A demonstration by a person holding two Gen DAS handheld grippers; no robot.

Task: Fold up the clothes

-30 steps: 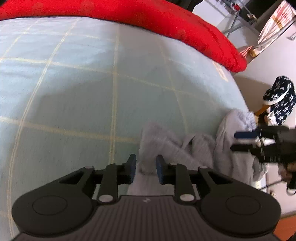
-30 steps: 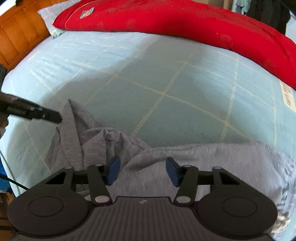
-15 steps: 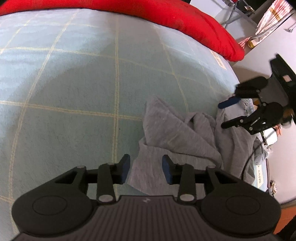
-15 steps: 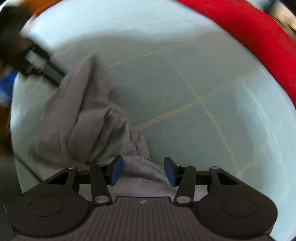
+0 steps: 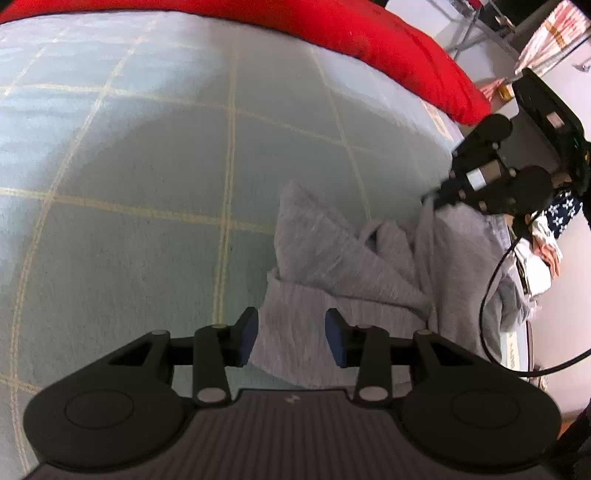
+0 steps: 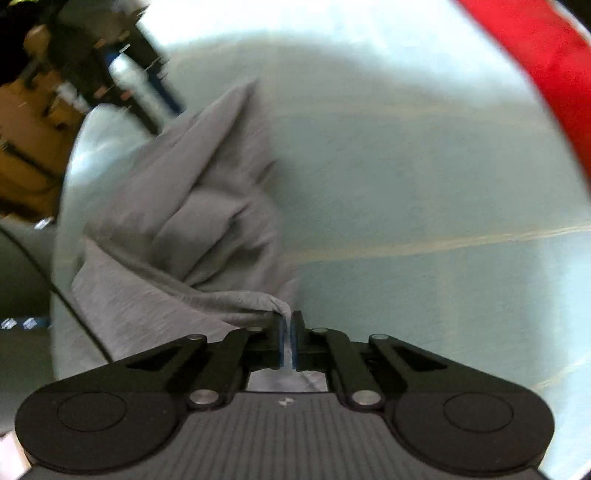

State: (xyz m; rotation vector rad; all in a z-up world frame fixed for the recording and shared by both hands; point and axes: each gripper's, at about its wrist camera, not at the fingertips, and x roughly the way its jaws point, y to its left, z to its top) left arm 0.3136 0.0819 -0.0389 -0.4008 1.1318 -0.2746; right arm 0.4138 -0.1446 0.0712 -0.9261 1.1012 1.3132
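Note:
A crumpled grey garment (image 5: pixel 332 258) lies on the light blue checked bed sheet (image 5: pixel 147 166) near its right edge. My left gripper (image 5: pixel 291 332) is open, and the garment's near hem lies between and below its blue pads without being pressed. My right gripper (image 6: pixel 287 325) is shut on a raised fold of the grey garment (image 6: pixel 177 229). In the left wrist view the right gripper (image 5: pixel 430 197) pinches the garment's far right corner. The left gripper (image 6: pixel 162 99) shows blurred at the upper left of the right wrist view, at the garment's far end.
A red quilt (image 5: pixel 369 33) lies along the far side of the bed. The bed's right edge drops off beside the garment, where a black cable (image 5: pixel 487 295) hangs. Dark blue patterned fabric (image 5: pixel 565 214) sits beyond that edge.
My right gripper rolled, moved over the garment and went from open to shut on a fold. My left gripper's jaws widened a little above the hem.

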